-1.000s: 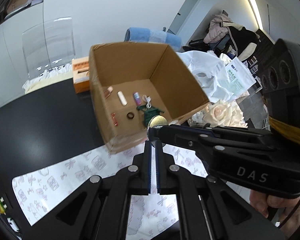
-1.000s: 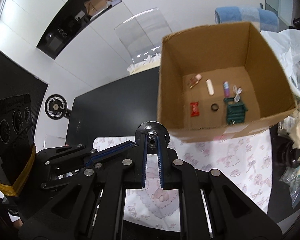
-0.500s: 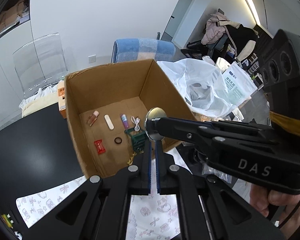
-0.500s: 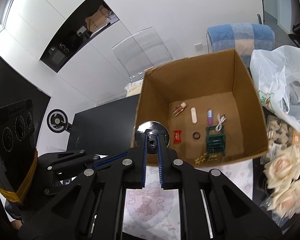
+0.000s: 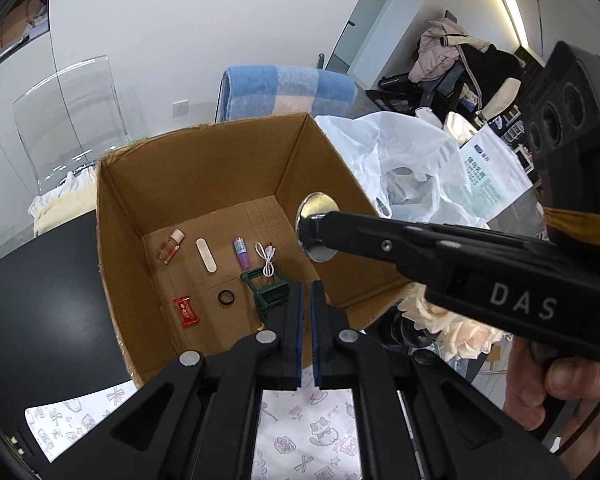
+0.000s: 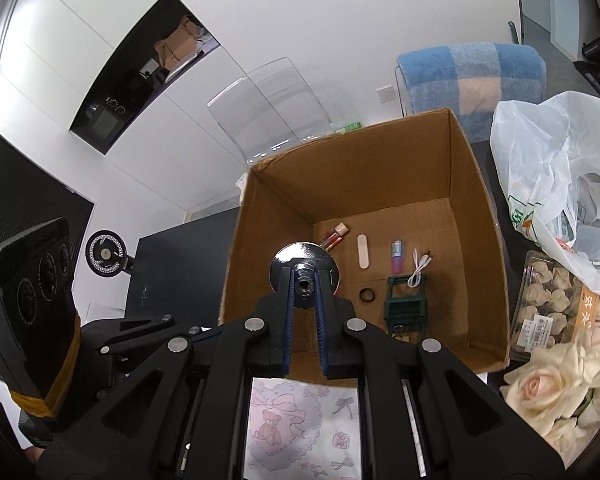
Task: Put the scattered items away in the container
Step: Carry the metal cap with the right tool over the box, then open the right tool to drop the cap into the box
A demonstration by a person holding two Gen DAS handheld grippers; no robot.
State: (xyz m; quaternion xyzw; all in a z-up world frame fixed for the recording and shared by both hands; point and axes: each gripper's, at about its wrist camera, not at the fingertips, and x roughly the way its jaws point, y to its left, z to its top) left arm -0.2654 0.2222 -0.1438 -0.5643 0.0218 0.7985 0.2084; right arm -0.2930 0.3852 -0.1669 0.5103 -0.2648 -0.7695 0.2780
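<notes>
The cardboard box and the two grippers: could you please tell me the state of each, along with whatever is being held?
cardboard box: open-topped, small items lying on its floor.
right gripper: shut on the metal disc.
metal disc: held above the box.
left gripper: nearly shut, holding nothing.
white plastic bag: crumpled, open beside the box.

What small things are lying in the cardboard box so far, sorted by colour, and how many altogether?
In the cardboard box:
Red: 1, a candy wrapper
Black: 1, a ring
Green: 1, a little rack
White: 2, a flat stick and a coiled cable
Purple: 1, a small tube
Clear with a pink cap: 1, a small bottle
Total: 7
</notes>
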